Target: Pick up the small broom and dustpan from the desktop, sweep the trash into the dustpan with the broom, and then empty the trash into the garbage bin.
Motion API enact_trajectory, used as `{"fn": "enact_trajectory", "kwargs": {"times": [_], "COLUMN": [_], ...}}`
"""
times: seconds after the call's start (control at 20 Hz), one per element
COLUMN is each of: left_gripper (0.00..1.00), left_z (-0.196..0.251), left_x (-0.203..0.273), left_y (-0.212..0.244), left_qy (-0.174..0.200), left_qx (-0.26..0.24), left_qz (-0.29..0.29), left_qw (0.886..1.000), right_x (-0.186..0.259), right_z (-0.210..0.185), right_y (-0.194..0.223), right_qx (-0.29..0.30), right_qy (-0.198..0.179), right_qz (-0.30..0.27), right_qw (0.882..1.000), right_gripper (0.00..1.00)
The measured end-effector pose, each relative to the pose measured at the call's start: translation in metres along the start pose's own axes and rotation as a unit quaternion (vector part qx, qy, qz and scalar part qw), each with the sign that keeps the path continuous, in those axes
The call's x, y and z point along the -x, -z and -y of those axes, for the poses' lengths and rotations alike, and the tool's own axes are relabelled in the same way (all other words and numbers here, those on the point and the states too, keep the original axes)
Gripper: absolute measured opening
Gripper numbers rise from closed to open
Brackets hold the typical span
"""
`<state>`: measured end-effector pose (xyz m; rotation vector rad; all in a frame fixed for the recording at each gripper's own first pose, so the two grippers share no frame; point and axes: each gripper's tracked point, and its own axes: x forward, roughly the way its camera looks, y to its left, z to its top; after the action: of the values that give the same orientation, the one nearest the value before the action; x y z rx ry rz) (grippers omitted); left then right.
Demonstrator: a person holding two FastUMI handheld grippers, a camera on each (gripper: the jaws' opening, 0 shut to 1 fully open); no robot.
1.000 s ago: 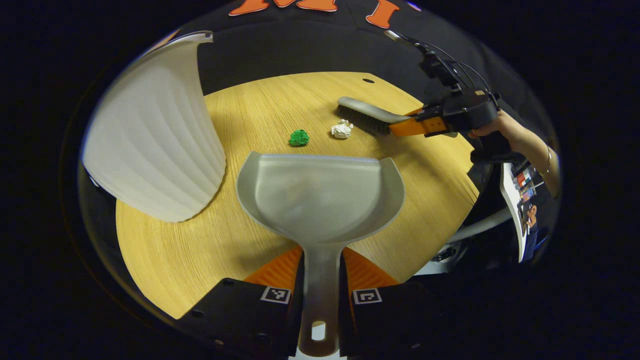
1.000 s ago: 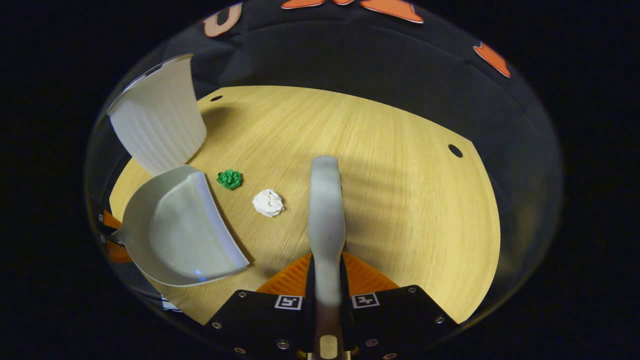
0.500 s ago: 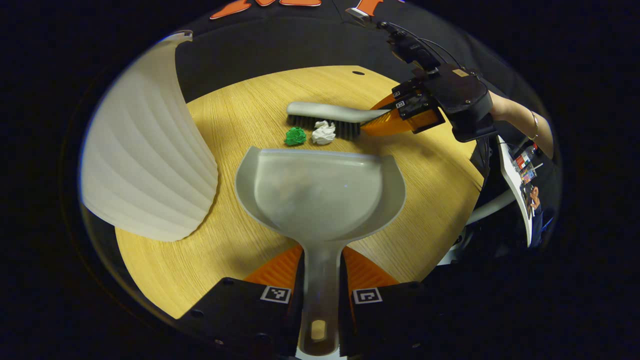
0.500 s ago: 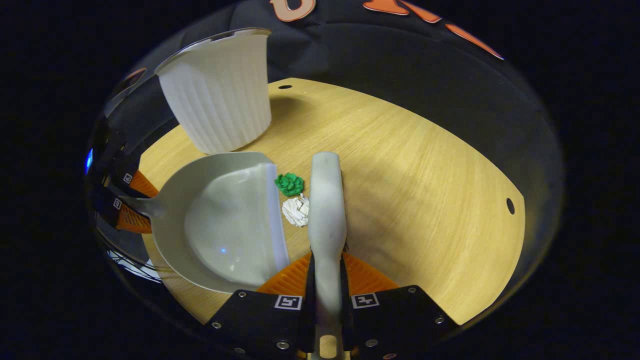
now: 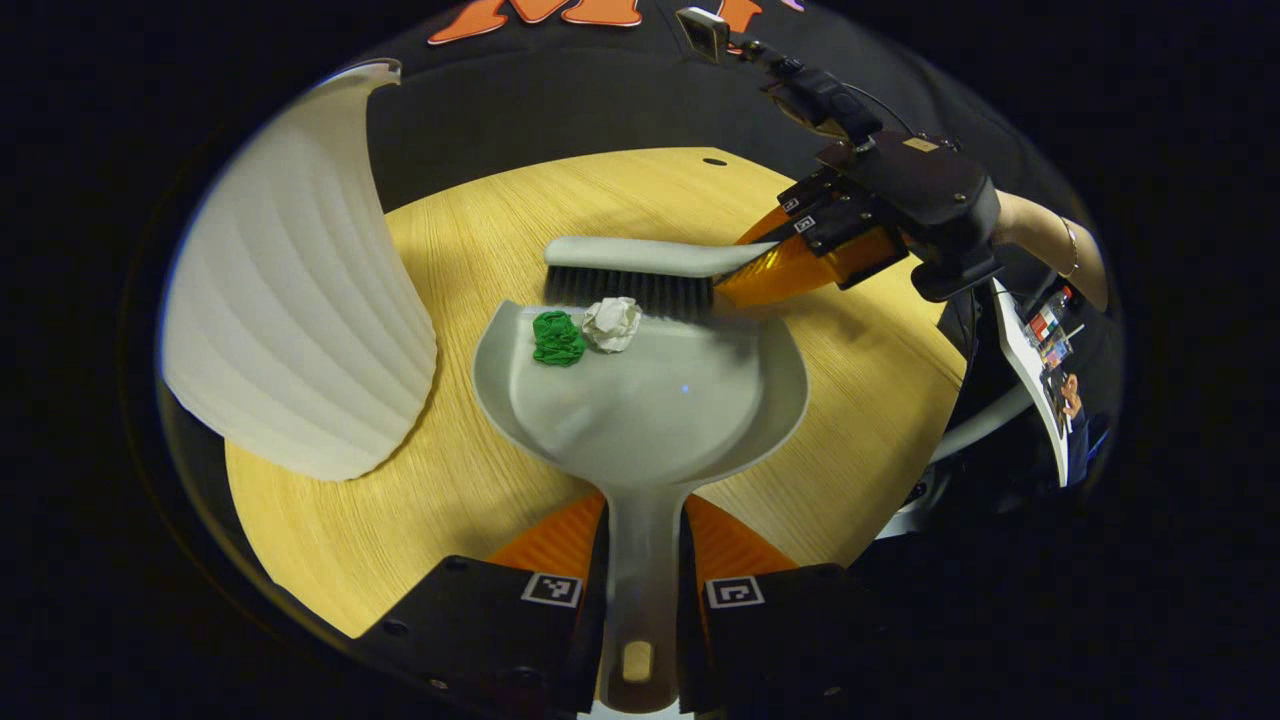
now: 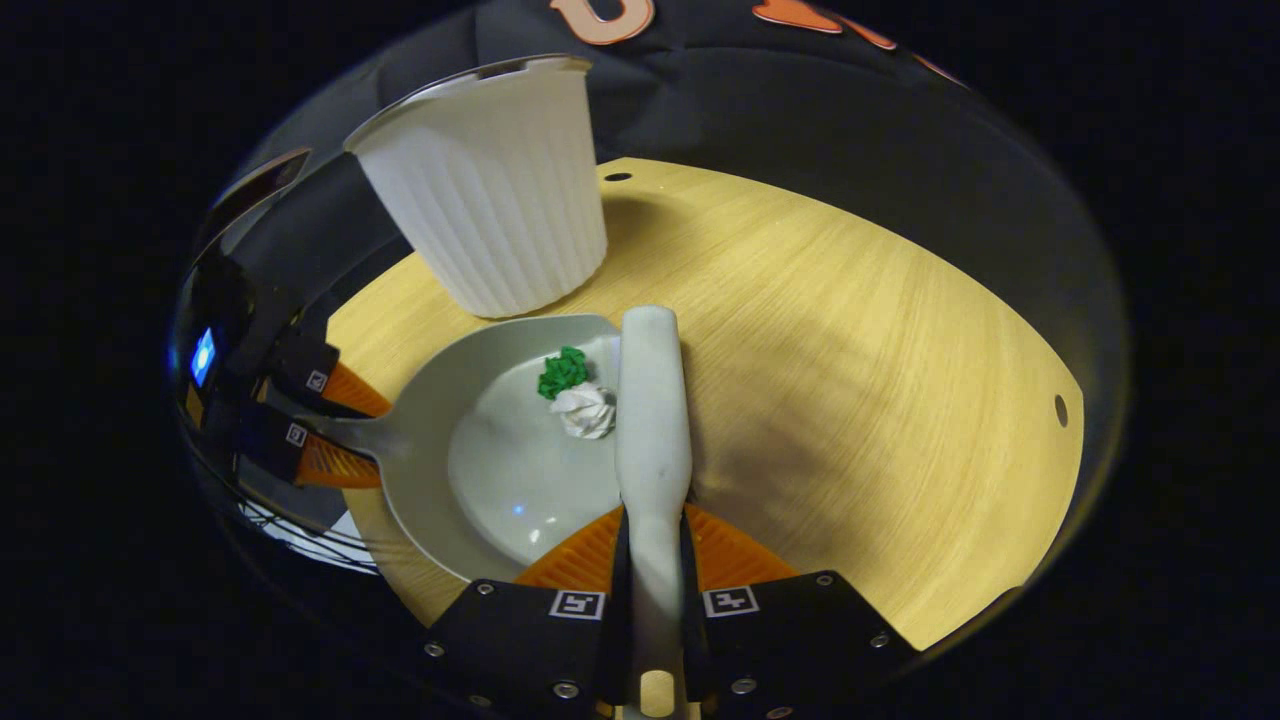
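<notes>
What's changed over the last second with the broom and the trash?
The right gripper swept the broom up to the dustpan lip, pushing the green wad and white wad off the desktop into it. Both grips and the bin are unchanged.

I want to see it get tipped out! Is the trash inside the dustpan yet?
Yes, inside. The green wad and white wad lie on the dustpan, just past its front edge, with the broom right behind.

It was a recording booth: black cloth [image 6: 800, 110] walled in a pale wood-grain counter [image 6: 850, 330], where a ribbed white plastic bin [image 6: 490, 190] stood, with cabled recording gear [image 5: 820, 95] overhead.
</notes>
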<state>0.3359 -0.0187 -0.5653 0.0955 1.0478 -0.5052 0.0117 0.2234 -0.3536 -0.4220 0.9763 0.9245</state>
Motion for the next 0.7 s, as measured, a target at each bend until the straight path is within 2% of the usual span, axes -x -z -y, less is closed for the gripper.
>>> {"fn": "enact_trajectory", "kwargs": {"times": [0.3,0.55,0.7], "left_gripper": [0.31,0.31,0.31], "left_z": [0.002,0.002,0.008], "left_x": [-0.004,0.002,0.024], "left_y": [-0.009,-0.014,-0.022], "left_qy": [0.002,0.009,0.022], "left_qx": [0.019,0.019,0.014], "left_qz": [0.020,0.028,0.036], "left_qw": [1.000,0.999,0.999], "right_x": [0.013,0.032,0.032], "right_z": [0.048,0.093,0.117], "right_y": [0.003,0.035,0.062], "right_qx": [-0.098,-0.152,-0.179], "right_qy": [0.077,0.138,0.163], "right_qz": [0.038,0.037,0.023], "right_qw": [0.992,0.978,0.970], "right_gripper": [0.21,0.21,0.21]}}
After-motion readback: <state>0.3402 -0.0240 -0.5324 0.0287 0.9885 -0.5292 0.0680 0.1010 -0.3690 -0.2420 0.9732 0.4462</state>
